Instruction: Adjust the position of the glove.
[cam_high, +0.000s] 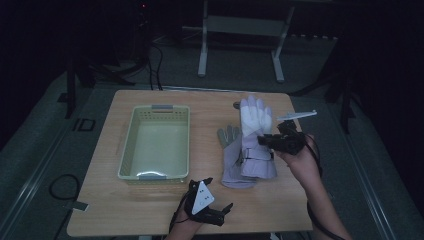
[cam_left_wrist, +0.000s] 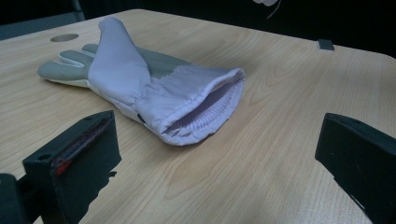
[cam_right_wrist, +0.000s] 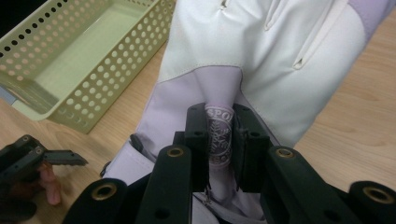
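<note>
A white and lavender glove (cam_high: 255, 117) hangs lifted over the table's right half. My right gripper (cam_high: 263, 141) is shut on a fold of its lavender fabric near the wrist. The right gripper view shows the black jaws (cam_right_wrist: 220, 135) pinching a printed logo patch on that glove (cam_right_wrist: 261, 60). A second glove (cam_high: 231, 162), lavender with grey fingers, lies flat beneath and left of it. In the left gripper view this glove (cam_left_wrist: 140, 79) has its cuff opening turned toward me. My left gripper (cam_high: 215, 194) rests open near the front edge, nothing between its jaws (cam_left_wrist: 219, 154).
A pale green perforated basket (cam_high: 129, 145) stands on the table's left half, its wall (cam_right_wrist: 93, 88) close beside the lifted glove. A round hole (cam_left_wrist: 64, 37) and a small grey piece (cam_left_wrist: 325, 45) mark the tabletop's far side. A metal frame stands on the floor beyond.
</note>
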